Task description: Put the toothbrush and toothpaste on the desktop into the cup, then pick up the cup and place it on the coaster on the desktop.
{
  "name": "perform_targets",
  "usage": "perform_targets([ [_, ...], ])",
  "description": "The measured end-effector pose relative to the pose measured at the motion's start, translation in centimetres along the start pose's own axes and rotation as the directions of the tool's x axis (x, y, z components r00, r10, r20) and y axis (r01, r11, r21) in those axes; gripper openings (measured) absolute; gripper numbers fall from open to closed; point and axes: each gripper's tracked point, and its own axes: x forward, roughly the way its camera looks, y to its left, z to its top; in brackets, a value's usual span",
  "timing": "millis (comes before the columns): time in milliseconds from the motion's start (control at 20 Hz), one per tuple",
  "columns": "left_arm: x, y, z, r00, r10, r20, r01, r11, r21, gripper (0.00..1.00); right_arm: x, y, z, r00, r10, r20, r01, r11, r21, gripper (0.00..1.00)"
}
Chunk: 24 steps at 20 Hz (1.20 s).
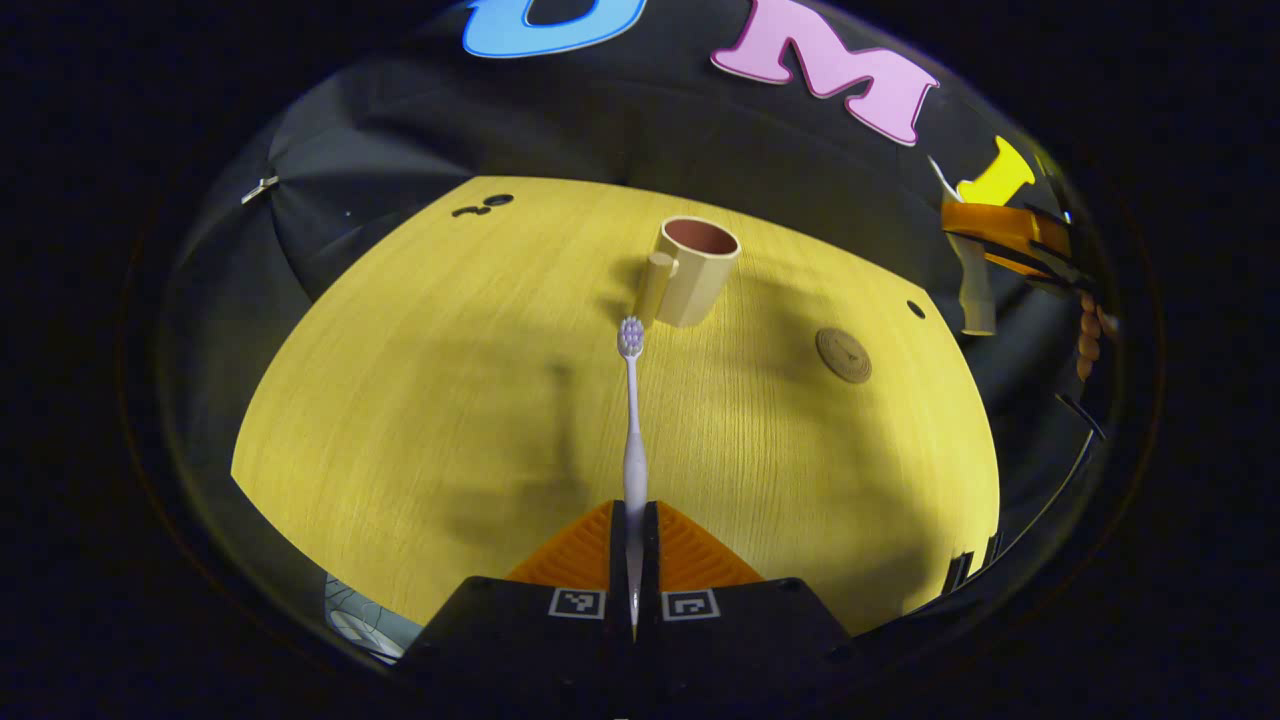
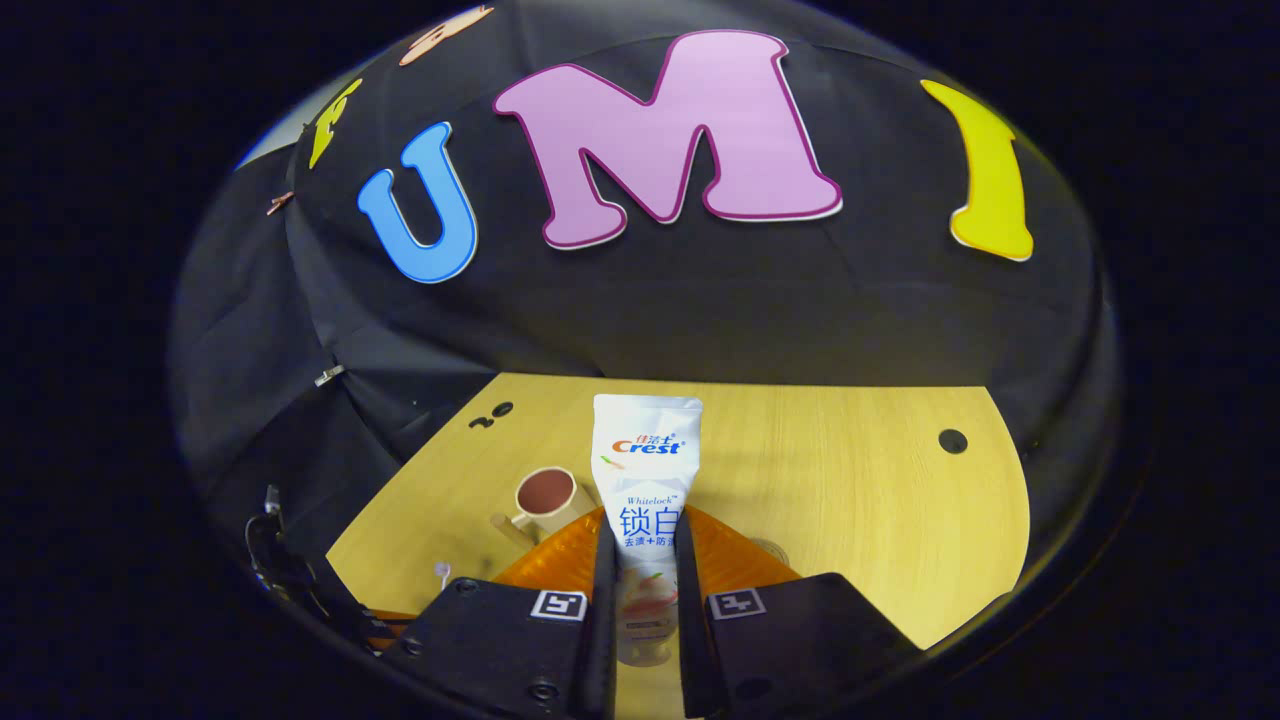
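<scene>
Left tool pinches the stiff, light white plastic toothbrush low on its handle, at the frame's lower centre, while right tool squeezes the soft, squashy white toothpaste tube mid-body.

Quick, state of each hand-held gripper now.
Left hand-held gripper: shut on the toothbrush.
Right hand-held gripper: shut on the toothpaste.

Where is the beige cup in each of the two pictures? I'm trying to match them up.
Left gripper view: the cup stands upper middle on the wooden table, just beyond the head of the toothbrush held by the left gripper.
Right gripper view: the cup sits lower left of middle, just left of the toothpaste tube held by the right gripper.
Shared landmark: the round dark hole near the table's right edge.
</scene>
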Motion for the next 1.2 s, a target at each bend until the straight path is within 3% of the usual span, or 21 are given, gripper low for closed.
perform_targets([
  [250, -3.5, 0.3, 0.3, 0.998, 0.005, 0.070, -0.001, 0.999, -0.054, 0.06, 4.8, 4.8, 3.6, 0.995, 0.077, 0.071, -0.079, 0.996, 0.029, 0.29],
  [550, -5.3, 1.9, -0.8, 0.995, 0.041, 0.096, -0.029, 0.992, -0.120, 0.06, 10.5, 9.5, 3.9, 0.985, 0.135, 0.106, -0.142, 0.988, 0.059, 0.29],
  [900, -5.7, 3.4, -0.6, 0.982, 0.055, 0.183, -0.014, 0.976, -0.216, 0.06, 16.2, 12.1, 0.6, 0.978, 0.175, 0.112, -0.178, 0.984, 0.011, 0.29],
  [1200, -5.3, 4.0, 0.7, 0.962, 0.057, 0.266, 0.001, 0.977, -0.215, 0.06, 18.5, 11.7, -3.5, 0.977, 0.179, 0.114, -0.175, 0.984, -0.045, 0.29],
])
